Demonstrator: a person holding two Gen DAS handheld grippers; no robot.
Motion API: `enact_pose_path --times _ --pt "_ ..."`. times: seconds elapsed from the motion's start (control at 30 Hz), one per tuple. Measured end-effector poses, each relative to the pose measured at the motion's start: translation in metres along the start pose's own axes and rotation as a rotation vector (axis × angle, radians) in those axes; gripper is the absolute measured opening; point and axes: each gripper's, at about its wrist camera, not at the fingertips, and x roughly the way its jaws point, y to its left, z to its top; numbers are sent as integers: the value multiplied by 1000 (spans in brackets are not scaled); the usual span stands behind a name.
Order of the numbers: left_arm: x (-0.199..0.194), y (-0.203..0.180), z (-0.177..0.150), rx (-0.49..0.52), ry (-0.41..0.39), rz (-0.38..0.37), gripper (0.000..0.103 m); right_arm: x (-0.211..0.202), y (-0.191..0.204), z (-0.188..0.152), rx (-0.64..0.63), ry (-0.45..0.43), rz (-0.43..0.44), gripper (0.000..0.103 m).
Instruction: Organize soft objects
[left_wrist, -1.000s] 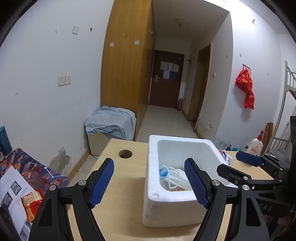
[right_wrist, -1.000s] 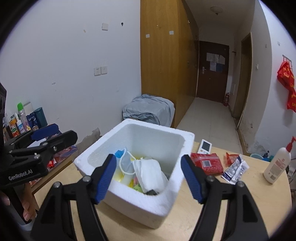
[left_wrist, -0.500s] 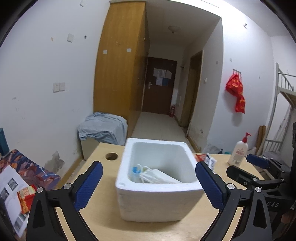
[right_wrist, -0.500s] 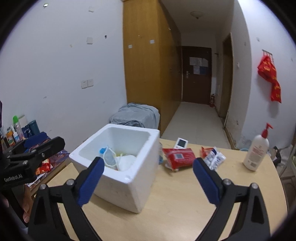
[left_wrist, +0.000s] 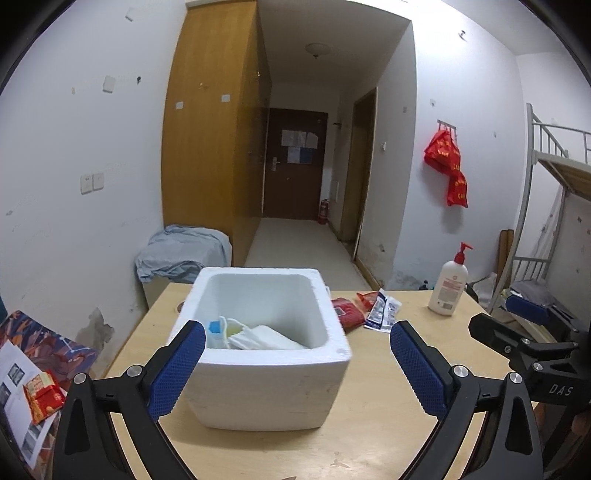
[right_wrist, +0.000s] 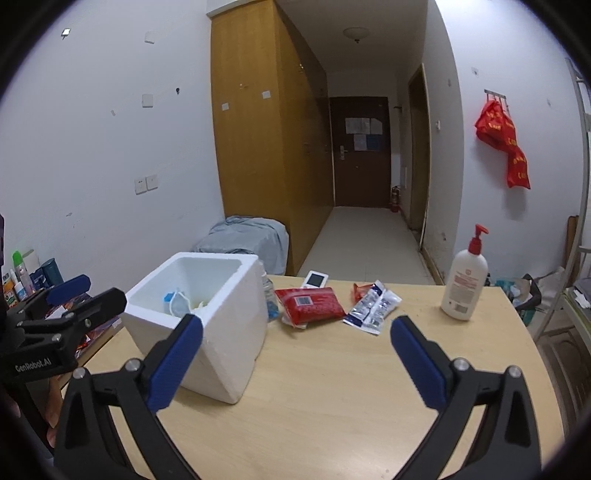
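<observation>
A white foam box (left_wrist: 266, 384) stands on the wooden table (left_wrist: 369, 435); it shows in the right wrist view (right_wrist: 221, 325) too. Inside lie white face masks (left_wrist: 266, 341) and a blue item (left_wrist: 214, 328). A red soft packet (right_wrist: 310, 306) and a silver-blue sachet pack (right_wrist: 371, 308) lie on the table right of the box. My left gripper (left_wrist: 297, 373) is open and empty, just in front of the box. My right gripper (right_wrist: 295, 363) is open and empty, above the table right of the box.
A white pump bottle (right_wrist: 463, 280) stands at the table's far right. A small white device (right_wrist: 314, 278) lies behind the red packet. A cloth-covered box (left_wrist: 184, 254) sits on the floor beyond. Bottles and papers crowd a side surface at left (right_wrist: 22, 280).
Both grippers have pulled back and away from the box, and their jaws have opened wider. The right gripper has swung right, bringing the packets and the bottle into view.
</observation>
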Motion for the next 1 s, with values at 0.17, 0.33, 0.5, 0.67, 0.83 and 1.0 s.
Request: enact_pose_path --times 0.17,0.33,0.5,0.67,0.83,1.0 --pt "-2 -13 -2 21 -5 -7 100 -5 -8 -2 11 1 -8 103" --pt "-3 -15 -2 22 0 -9 100 -7 -10 -4 21 -1 -6 103" --pt "-5 -16 -4 23 -1 -9 100 -12 -7 -7 10 -9 -8 103" --pt "-13 -17 -9 20 -23 -12 100 -22 -1 -14 -23 -32 -17 103" --pt "-26 -13 -19 10 -51 -7 100 -33 1 -25 -7 -71 20 103" --pt "-37 -11 -34 3 -80 13 102 -37 5 -38 7 -78 47 103"
